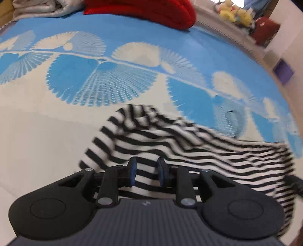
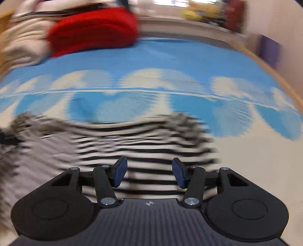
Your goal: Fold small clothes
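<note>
On the blue-and-cream patterned bedspread point(image 1: 132, 34) in front of you lay the striped garment point(image 1: 170, 143), a small black-and-white top, rumpled and bunched rather than flat. Your left gripper point(image 1: 146, 171) hung low over its near edge with the jaws set narrow; striped cloth showed in the gap between the blue pads point(image 1: 132, 170), but the view from above did not let you tell whether they pinched it or only hovered over it. Your right gripper point(image 2: 149, 173) sat over the other part of the same garment with its jaws fairly wide; stripes showed between them, yet the pads were clear of the cloth on both sides, so nothing was held there. That view was heavily smeared, so fine detail of the cloth was lost.

Judged from how the top lay, you were early in the fold: one end was heaped in ridges, no clean crease or squared edge showed, and no sleeve was recognisably turned in. Spreading it flat and making every fold remained to do. A red cushion point(image 1: 151, 11) and pale bedding point(image 1: 43, 7) sat well apart at the far edge.
</note>
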Motion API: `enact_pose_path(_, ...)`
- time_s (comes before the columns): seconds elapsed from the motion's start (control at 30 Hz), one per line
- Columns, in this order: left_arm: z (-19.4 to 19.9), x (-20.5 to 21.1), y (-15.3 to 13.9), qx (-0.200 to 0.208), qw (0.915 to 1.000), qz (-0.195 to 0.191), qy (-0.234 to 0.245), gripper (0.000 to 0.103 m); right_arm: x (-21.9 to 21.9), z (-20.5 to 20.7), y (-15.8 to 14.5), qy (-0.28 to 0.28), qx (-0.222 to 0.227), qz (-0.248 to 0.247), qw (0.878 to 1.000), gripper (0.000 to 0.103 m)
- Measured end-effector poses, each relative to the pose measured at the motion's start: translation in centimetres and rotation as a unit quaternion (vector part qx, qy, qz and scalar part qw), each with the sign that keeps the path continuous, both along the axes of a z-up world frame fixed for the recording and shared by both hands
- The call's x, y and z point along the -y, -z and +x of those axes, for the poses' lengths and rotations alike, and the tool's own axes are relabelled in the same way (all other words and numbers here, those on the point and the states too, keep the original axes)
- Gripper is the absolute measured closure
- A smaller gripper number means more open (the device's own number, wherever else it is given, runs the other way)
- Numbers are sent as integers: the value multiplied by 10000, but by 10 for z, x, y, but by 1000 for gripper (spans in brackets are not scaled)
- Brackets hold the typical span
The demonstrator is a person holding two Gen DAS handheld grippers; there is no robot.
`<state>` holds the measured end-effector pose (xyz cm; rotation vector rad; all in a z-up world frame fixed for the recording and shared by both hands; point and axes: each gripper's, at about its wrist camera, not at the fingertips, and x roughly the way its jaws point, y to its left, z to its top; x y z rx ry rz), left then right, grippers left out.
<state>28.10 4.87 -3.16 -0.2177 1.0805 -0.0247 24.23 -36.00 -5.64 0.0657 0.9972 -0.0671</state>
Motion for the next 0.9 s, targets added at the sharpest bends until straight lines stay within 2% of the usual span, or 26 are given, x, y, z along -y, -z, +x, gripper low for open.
enact_pose_path(0.07,6,-2,15,-270,9995,132,-69,74,32,11,18,578,-290,43,9979,50)
enact_pose_path(0.13,9,-3,20,-291,9993,155,-147,72,52,18,38,971,-576,-242,9933,51)
enact_pose_path(0.17,9,-2,18,-278,9993,192,-162,72,61,20,47,1147,-692,-362,9903,46)
enact_pose_path(0.23,7,4,8,-231,9992,317,-124,72,72,22,51,1340,-727,-142,9882,43)
enact_pose_path(0.3,0,15,-7,-52,9996,264,117,72,67,22,41,1413,-594,-182,9880,46)
enact_pose_path(0.4,-15,40,-23,42,9959,169,888,68,38,7,6,851,-28,-20,9964,49)
enact_pose_path(0.47,-27,63,-23,-53,9861,158,1653,67,8,-6,-7,-19,185,431,9989,48)
enact_pose_path(0.53,-36,81,-17,-19,9752,250,2197,64,-19,-13,-7,-832,170,716,9938,47)
enact_pose_path(0.6,-38,96,1,-99,9661,565,2519,63,-45,-10,8,-1419,-93,584,9881,45)
enact_pose_path(0.63,-38,99,8,-117,9638,706,2566,62,-54,-8,22,-1494,-346,321,9877,44)
enact_pose_path(0.67,-39,98,9,-82,9644,720,2543,62,-59,-7,38,-1504,-680,11,9863,44)
enact_pose_path(0.7,-41,94,3,-76,9674,703,2432,62,-59,-9,44,-1500,-787,-67,9855,43)
enact_pose_path(0.77,-51,83,-16,16,9723,581,2265,63,-51,-13,31,-1306,-661,17,9892,42)
enact_pose_path(0.8,-59,76,-27,145,9713,434,2333,63,-45,-19,23,-1213,-522,138,9911,42)
enact_pose_path(0.87,-76,65,-42,302,9626,97,2689,61,-33,-34,2,-1249,-310,379,9910,44)
enact_pose_path(0.9,-81,65,-38,221,9574,31,2880,59,-29,-41,-5,-1363,-276,462,9892,44)
